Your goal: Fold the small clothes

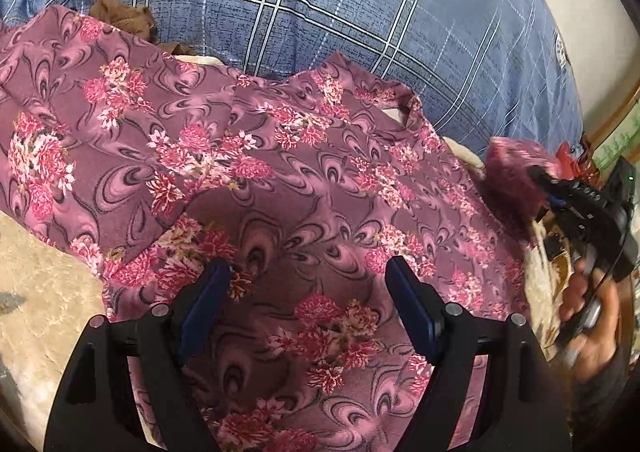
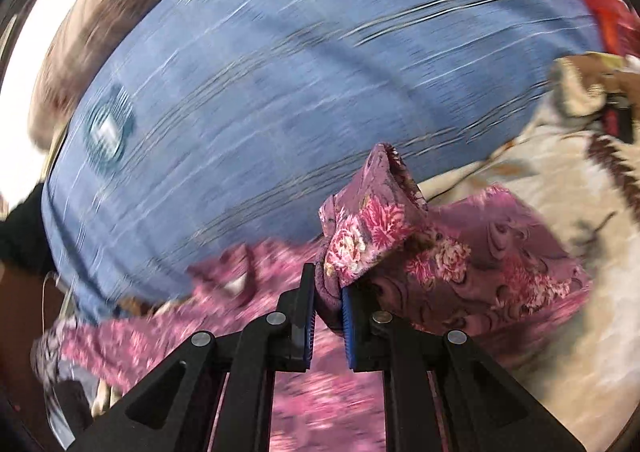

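We take the blue plaid quilt (image 1: 320, 8) as our landmark. Just in front of it, spread over a cream fleece blanket (image 1: 44, 276), lies the purple floral garment (image 1: 248, 180), its far edge reaching the foot of the quilt. A crumpled brown cloth (image 1: 124, 18) sits at the garment's far left corner, pressed against the quilt.

Our left claw (image 1: 310, 272) hangs over the near part of the garment with its blue-padded fingers (image 1: 412, 304) set wide apart; nothing sits between them, and we cannot tell whether the tips touch the fabric.

Our right claw (image 2: 328, 292) is nearly closed, pinching a bunched fold of the garment (image 2: 368, 236) that rises above the pads in front of the quilt. From the left wrist camera we see that same claw (image 1: 538, 176) at the garment's right edge, lifting a floral corner clear of the blanket, with our hand (image 1: 592, 316) wrapped around its handle. The right wrist view is heavily smeared, so the quilt's lines (image 2: 280, 92) read as streaks. A red item (image 2: 604, 0) shows at the quilt's right end; we cannot say what it is.
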### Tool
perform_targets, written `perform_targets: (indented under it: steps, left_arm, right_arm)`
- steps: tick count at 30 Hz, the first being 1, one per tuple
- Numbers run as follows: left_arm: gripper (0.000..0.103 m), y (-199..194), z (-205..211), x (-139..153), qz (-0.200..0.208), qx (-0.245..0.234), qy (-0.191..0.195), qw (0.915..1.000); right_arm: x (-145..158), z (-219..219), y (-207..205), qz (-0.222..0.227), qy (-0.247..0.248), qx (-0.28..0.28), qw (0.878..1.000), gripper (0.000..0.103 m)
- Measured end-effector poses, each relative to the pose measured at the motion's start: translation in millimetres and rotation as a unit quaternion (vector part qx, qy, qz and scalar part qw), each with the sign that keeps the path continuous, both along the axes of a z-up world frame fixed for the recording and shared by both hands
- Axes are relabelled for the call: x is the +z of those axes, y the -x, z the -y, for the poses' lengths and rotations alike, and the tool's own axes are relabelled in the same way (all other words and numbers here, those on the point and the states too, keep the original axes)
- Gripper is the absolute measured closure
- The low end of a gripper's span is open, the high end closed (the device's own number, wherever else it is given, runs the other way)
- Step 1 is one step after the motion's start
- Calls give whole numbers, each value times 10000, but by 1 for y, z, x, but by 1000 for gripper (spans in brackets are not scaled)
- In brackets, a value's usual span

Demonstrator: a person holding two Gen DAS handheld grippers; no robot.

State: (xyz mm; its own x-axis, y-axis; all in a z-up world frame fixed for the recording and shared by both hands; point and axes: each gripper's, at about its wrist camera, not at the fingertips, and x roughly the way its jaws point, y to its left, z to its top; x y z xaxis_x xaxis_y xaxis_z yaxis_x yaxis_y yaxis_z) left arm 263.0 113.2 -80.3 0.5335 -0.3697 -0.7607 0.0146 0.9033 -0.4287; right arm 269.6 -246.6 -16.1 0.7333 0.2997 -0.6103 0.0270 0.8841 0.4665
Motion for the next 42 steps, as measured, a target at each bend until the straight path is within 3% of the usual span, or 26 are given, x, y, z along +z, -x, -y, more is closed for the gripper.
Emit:
perform_targets:
  steps: [7, 12, 16, 20, 24, 29, 30, 31, 33, 39, 42]
  left_arm:
    - [23, 1, -21, 9, 96, 209, 325, 9992]
    - [23, 1, -35, 7, 102, 357, 593, 9976]
    - [23, 1, -39, 5, 102, 285, 885, 9956]
    - [22, -4, -29, 0, -10, 20, 1165, 9932]
    - [22, -13, -7, -10, -291, -236, 1558, 9871]
    - [23, -24, 20, -13, -403, -89, 1270, 9910]
    - [31, -27, 22, -11, -388, 6, 1231, 9916]
    - [60, -31, 24, -8, -392, 47, 1258, 9913]
    - [98, -38, 24, -5, -486, 12, 1263, 9908]
    - [98, -23, -15, 28, 46, 676, 875, 9939]
    - [98, -21, -30, 26, -46, 796, 847, 9932]
  right_arm:
    - [-17, -108, -3, -177, 69, 926, 9955, 91]
    - [-47, -173, 5, -632, 157, 1561, 9856, 77]
    - [-64, -192, 24, -941, 252, 1890, 9771, 66]
    - [-60, -160, 48, -876, -55, 1944, 9770, 65]
    - [-54, -109, 68, -846, -304, 1617, 9827, 61]
    - [-49, -32, 87, -770, -466, 865, 9922, 60]
    - [-48, -18, 90, -732, -522, 711, 9934, 60]
    - [-46, -1, 93, -685, -607, 498, 9946, 60]
    - [-43, 27, 96, -607, -741, 147, 9953, 60]
    - [-48, 91, 81, -455, -954, -845, 9908, 59]
    - [-58, 104, 64, -537, -1150, -1014, 9867, 59]
